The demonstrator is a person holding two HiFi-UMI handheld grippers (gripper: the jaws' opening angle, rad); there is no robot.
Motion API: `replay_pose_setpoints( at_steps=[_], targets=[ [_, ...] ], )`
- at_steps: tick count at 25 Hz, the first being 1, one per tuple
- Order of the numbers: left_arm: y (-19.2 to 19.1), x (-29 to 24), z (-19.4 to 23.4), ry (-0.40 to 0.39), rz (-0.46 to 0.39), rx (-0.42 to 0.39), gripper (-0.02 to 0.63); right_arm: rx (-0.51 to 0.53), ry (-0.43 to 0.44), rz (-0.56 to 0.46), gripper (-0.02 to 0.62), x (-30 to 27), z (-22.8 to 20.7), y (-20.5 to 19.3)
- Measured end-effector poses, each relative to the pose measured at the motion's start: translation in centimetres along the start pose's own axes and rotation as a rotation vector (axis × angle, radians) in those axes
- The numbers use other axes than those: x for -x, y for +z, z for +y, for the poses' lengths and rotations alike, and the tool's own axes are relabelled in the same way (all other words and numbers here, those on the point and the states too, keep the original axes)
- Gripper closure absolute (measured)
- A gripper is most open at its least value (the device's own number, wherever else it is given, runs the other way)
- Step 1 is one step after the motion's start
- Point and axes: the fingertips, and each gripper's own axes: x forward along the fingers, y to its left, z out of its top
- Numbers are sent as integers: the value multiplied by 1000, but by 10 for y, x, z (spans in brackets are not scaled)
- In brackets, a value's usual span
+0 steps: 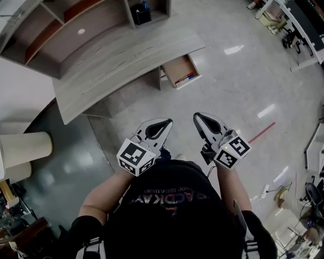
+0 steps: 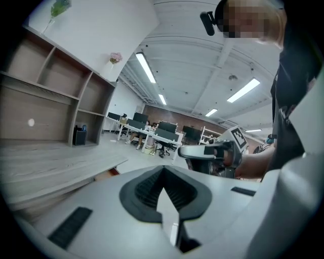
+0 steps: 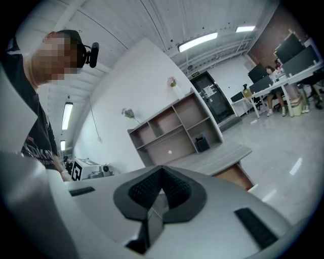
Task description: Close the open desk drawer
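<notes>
A long grey wooden desk [image 1: 116,66] stands ahead of me, its top curved. Under its right end a wooden drawer [image 1: 181,71] is pulled out, with small coloured items inside. In the right gripper view the drawer [image 3: 237,176] shows as a brown box below the desk's edge. My left gripper [image 1: 168,121] and right gripper [image 1: 195,116] are held side by side in front of my body, both shut and empty, some way short of the desk over the floor. From the left gripper view the right gripper [image 2: 183,151] appears at the right.
A shelf unit [image 1: 61,25] rises behind the desk, holding a dark box [image 1: 140,12]. A cream cylinder [image 1: 25,146] lies at the left. A red floor line [image 1: 260,132] runs at the right. Office desks [image 2: 152,132] and chairs stand further off.
</notes>
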Motion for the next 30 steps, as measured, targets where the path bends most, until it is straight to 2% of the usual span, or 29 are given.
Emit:
replay_pose_setpoints(
  at_steps=[13, 17, 25, 30],
  targets=[
    [8, -2, 22, 7, -19, 23, 595, 63, -63, 20, 583, -16, -25, 24],
    [2, -3, 22, 47, -14, 26, 595, 65, -34, 32, 583, -20, -33, 22],
    [9, -44, 25, 170, -14, 63, 595, 70, 57, 77, 583, -23, -85, 40],
    [8, -65, 19, 204, 16, 84, 595, 72, 68, 110, 583, -19, -115, 43]
  ],
)
